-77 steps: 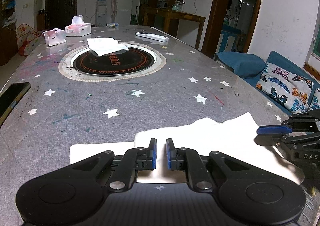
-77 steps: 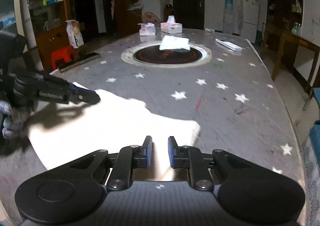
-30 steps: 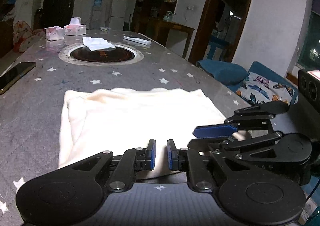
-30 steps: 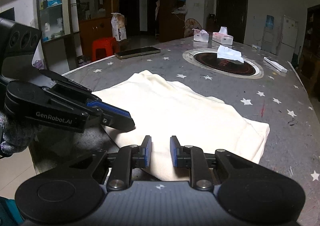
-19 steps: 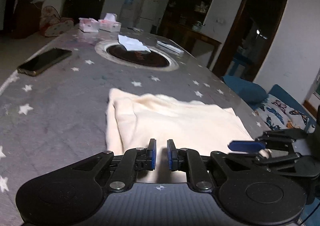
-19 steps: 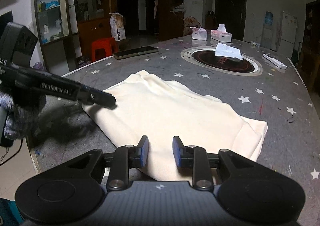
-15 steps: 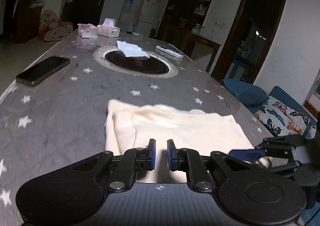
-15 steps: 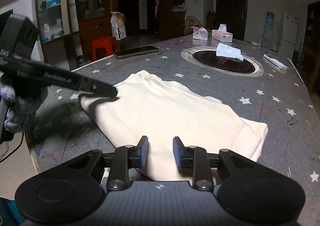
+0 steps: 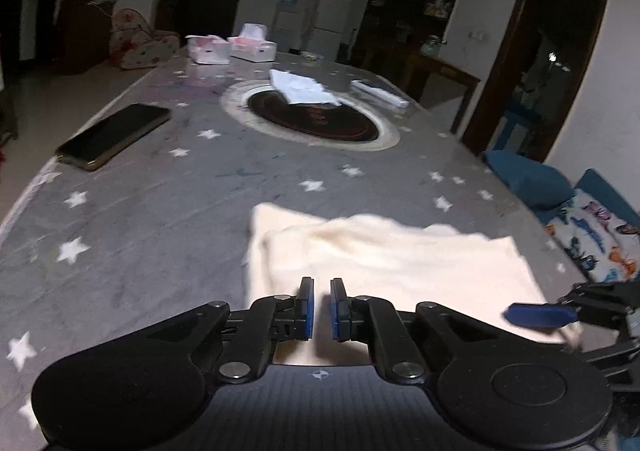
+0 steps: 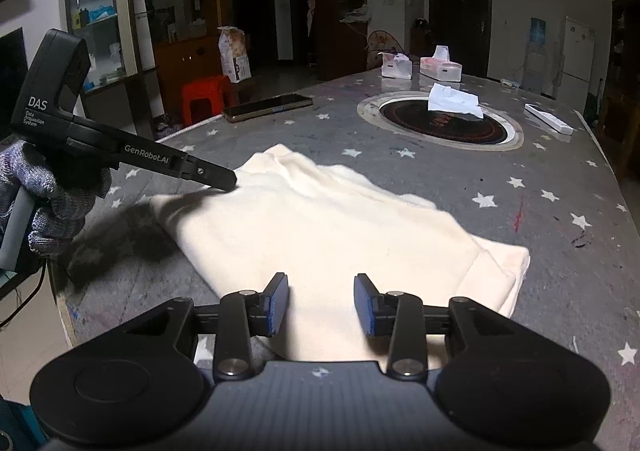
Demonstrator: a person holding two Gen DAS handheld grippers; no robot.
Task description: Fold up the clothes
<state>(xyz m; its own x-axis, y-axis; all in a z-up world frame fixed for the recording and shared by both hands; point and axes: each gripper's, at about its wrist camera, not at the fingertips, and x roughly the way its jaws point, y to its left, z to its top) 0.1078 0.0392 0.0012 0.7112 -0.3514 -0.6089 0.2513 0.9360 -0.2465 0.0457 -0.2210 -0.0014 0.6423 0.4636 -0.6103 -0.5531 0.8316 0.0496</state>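
A cream garment (image 9: 392, 263) lies folded into a rough rectangle on the grey star-patterned table (image 9: 168, 219). My left gripper (image 9: 322, 309) hovers at its near left part, jaws closing to a narrow slit with no cloth pinched between them. In the right wrist view the left gripper (image 10: 228, 181), held by a gloved hand (image 10: 48, 195), tips onto the garment's (image 10: 320, 227) far left edge. My right gripper (image 10: 320, 303) sits over the near edge, its jaws opening, cloth under them but not pressed. Its blue-padded finger (image 9: 536, 315) shows at the garment's right corner.
A phone (image 9: 114, 135) lies near the left table edge. Farther back are a round inset hotplate (image 9: 312, 119) with a white tissue (image 9: 300, 89) on it, two tissue boxes (image 9: 252, 47) and a white remote (image 9: 380, 93). A sofa with cushions (image 9: 592, 235) stands right of the table.
My left gripper has swung leftward, away from the right one, toward the garment's left edge. The right gripper's jaws have spread apart while that hand stayed put.
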